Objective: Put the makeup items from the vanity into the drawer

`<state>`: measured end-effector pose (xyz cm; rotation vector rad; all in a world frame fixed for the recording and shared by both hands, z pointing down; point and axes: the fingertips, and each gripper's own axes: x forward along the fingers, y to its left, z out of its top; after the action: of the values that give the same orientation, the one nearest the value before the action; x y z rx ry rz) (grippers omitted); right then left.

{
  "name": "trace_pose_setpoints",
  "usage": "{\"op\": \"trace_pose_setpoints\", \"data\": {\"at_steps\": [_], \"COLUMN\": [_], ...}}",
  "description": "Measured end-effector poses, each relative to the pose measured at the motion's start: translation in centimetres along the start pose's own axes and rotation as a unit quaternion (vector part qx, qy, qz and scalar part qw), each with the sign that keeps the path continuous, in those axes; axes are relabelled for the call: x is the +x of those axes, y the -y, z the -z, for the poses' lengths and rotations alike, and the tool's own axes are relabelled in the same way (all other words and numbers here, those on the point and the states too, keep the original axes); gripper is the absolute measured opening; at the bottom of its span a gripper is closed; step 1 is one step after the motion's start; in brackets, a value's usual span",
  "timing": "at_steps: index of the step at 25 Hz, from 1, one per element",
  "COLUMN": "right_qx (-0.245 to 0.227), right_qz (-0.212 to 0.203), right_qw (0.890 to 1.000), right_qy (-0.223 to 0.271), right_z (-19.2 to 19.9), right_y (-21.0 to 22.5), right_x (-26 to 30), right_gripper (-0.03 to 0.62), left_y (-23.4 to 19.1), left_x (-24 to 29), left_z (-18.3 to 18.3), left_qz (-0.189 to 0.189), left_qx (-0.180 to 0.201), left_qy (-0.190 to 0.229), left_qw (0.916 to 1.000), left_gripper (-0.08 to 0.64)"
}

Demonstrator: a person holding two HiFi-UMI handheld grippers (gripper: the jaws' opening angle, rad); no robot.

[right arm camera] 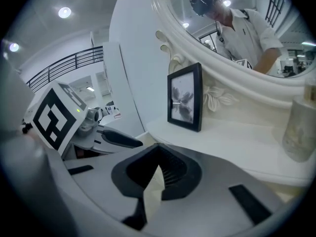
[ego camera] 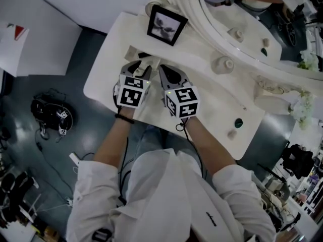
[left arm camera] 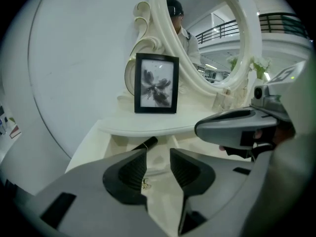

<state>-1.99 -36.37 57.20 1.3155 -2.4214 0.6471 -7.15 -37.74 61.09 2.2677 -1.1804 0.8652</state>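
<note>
In the head view both grippers hover side by side over the open drawer (ego camera: pixel 130 50) of the white vanity (ego camera: pixel 106 79). My left gripper (ego camera: pixel 141 67) (left arm camera: pixel 158 154) stands open with nothing between its pads. Below it, in the drawer (left arm camera: pixel 118 144), lie a black tube (left arm camera: pixel 146 143) (ego camera: pixel 144 55) and a small gold trinket (left arm camera: pixel 145 183). My right gripper (ego camera: pixel 164 69) (right arm camera: pixel 157 147) is shut, its tips meeting with nothing in them. A dark green item (ego camera: pixel 238 122) and a small cream item (ego camera: pixel 232 133) sit on the vanity's right end.
A black picture frame (ego camera: pixel 166 24) (left arm camera: pixel 156 83) (right arm camera: pixel 186 97) leans at the back beside the oval mirror (ego camera: pixel 237 19). A cream jar (ego camera: pixel 222 64), an ornate white box (ego camera: pixel 270 89) and flowers (ego camera: pixel 302 107) stand further right. Cables (ego camera: pixel 50 117) lie on the floor to the left.
</note>
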Motion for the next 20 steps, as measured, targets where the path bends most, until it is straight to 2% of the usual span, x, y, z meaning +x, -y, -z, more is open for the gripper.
{"op": "trace_pose_setpoints", "data": {"at_steps": [4, 7, 9, 14, 20], "right_qx": [0.017, 0.024, 0.027, 0.036, 0.044], "right_qz": [0.009, 0.017, 0.022, 0.051, 0.086], "right_qw": [1.0, 0.999, 0.999, 0.996, 0.988], "right_qy": [0.012, 0.021, 0.025, 0.058, 0.117], "right_z": [-0.2, -0.2, -0.1, -0.9, -3.1], "right_y": [0.8, 1.4, 1.7, 2.8, 3.3], "right_x": [-2.2, -4.0, -5.3, -9.5, -15.8], "right_gripper": [0.018, 0.018, 0.018, 0.018, 0.018], "left_y": [0.1, 0.7, 1.4, 5.0, 9.6], "left_x": [-1.8, -3.2, -4.2, -7.1, -11.2], "left_z": [-0.8, -1.8, -2.4, -4.2, -5.8], "left_qz": [-0.024, -0.036, -0.036, -0.001, 0.037], "left_qx": [0.016, 0.032, 0.039, 0.043, 0.044], "left_qy": [0.051, 0.086, 0.108, 0.173, 0.248], "left_qw": [0.9983, 0.9951, 0.9928, 0.984, 0.967], "left_gripper": [0.152, 0.064, 0.034, 0.028, 0.028]}}
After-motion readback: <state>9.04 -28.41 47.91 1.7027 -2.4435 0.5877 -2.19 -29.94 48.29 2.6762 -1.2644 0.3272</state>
